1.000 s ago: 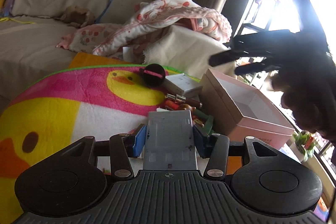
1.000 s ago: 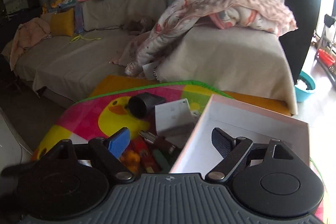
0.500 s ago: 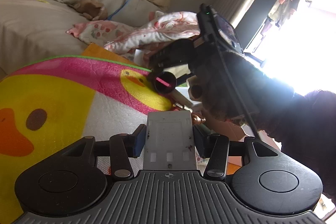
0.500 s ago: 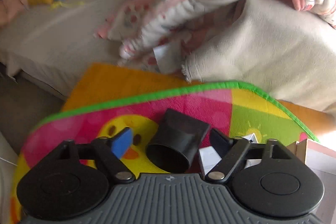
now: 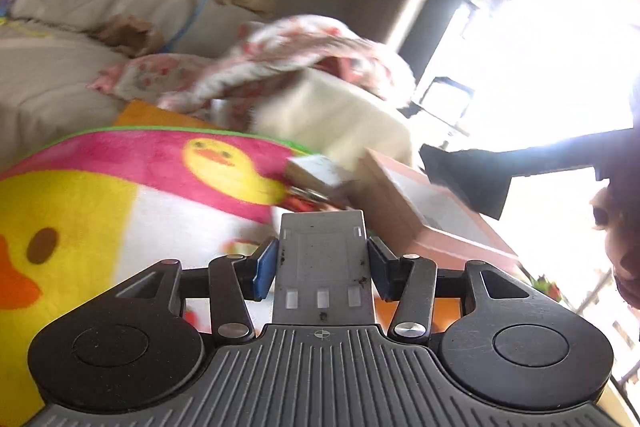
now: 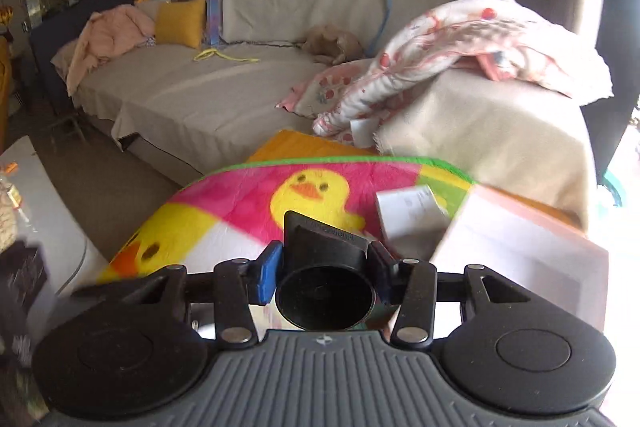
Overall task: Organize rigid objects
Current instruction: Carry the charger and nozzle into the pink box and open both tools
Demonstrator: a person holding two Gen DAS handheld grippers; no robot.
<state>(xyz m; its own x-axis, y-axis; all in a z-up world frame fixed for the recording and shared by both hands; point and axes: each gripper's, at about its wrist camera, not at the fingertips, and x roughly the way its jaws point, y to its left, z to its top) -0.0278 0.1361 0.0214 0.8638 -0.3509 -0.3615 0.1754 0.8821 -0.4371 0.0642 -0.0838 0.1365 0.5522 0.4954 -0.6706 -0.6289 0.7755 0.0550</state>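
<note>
The left gripper (image 5: 322,269) is clamping a flat grey rectangular plastic card (image 5: 322,259) just beside the open pink cardboard box (image 5: 404,205), which is sitting on the plush duck-print blanket (image 5: 120,195). The right gripper (image 6: 325,269) is closing its jaws on a matte black plastic funnel-shaped piece (image 6: 325,259), pads pressing its sides, beside that box (image 6: 520,247) above the blanket.

You are looking at a duck-print blanket (image 6: 224,211) covering the bench, carrying a white box (image 6: 408,215) beside an open pink box (image 6: 520,255).
</note>
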